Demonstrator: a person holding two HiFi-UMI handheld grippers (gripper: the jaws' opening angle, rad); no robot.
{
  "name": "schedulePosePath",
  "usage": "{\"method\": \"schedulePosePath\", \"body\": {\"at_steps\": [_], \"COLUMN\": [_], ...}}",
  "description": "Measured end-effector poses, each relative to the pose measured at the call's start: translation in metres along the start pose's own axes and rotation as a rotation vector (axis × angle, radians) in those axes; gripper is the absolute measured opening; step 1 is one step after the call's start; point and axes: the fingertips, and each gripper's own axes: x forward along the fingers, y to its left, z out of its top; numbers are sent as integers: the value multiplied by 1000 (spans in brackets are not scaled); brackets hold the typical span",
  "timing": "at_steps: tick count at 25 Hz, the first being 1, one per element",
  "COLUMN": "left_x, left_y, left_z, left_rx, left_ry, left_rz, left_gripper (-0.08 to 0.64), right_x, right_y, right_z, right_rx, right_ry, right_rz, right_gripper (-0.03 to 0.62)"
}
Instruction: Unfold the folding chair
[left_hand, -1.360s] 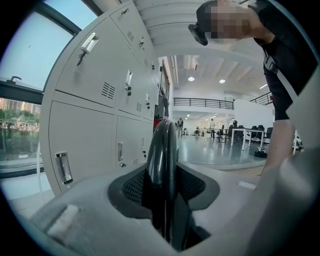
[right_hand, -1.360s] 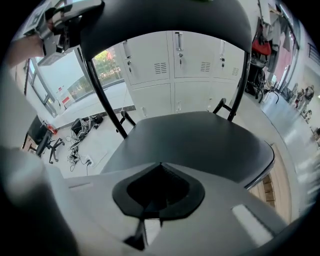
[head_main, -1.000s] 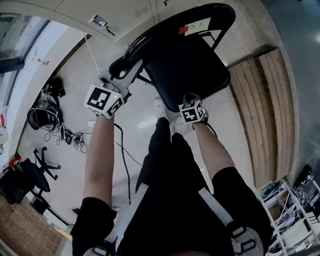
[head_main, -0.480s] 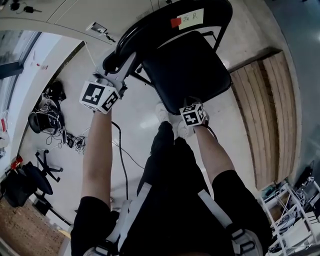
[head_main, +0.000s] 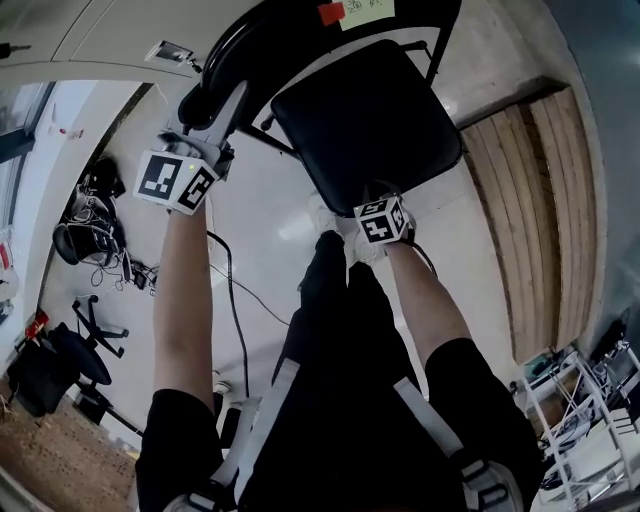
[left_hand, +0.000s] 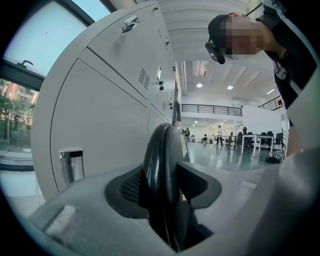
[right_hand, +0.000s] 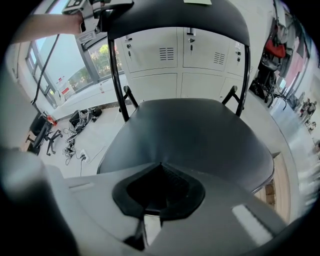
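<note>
As the closed, empty right gripper touches the folding chair seat, the left gripper has just been opening its jaws round the backrest.

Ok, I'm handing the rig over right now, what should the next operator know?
Left gripper: jaws have just been opening. The backrest rim sits between the pads, which look just off it.
Right gripper: shut, empty, tip down at the front edge of the seat; contact unclear.
Folding chair: stands by the lockers, seat down and roughly level.
Done: it looks unfolded.
Left: probably draw the left gripper off the rim, lift the right away, and check the chair stands firm.
</note>
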Motion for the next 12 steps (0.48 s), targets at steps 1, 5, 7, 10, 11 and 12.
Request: {"method": "schedulePosePath", "body": {"at_steps": [1, 5, 7, 10, 11, 12], "left_x": [3, 10, 14, 20, 22, 24], "left_y": [4, 19, 26, 36, 39, 42], "left_z": [-1, -6, -7, -9, -10, -11], "left_rx": [2, -1, -1, -2, -3, -3], "left_ry": [-3, -15, -24, -34, -33, -31], "left_rz": [7, 29, 33, 33, 33, 32], "left_gripper": [184, 195, 197, 198, 199, 199], "right_x": [2, 11, 16, 24, 25, 27], "right_y": [-1, 1, 1, 1, 1, 1], "right_z": [0, 0, 2, 4, 4, 4], "right_rx": [-2, -15, -20, -29, -32, -36], "right_ry": [8, 37, 43, 53, 56, 59], "right_rz": [1, 1, 0, 0, 2, 2], "right_gripper": [6, 6, 6, 6, 6, 6]}}
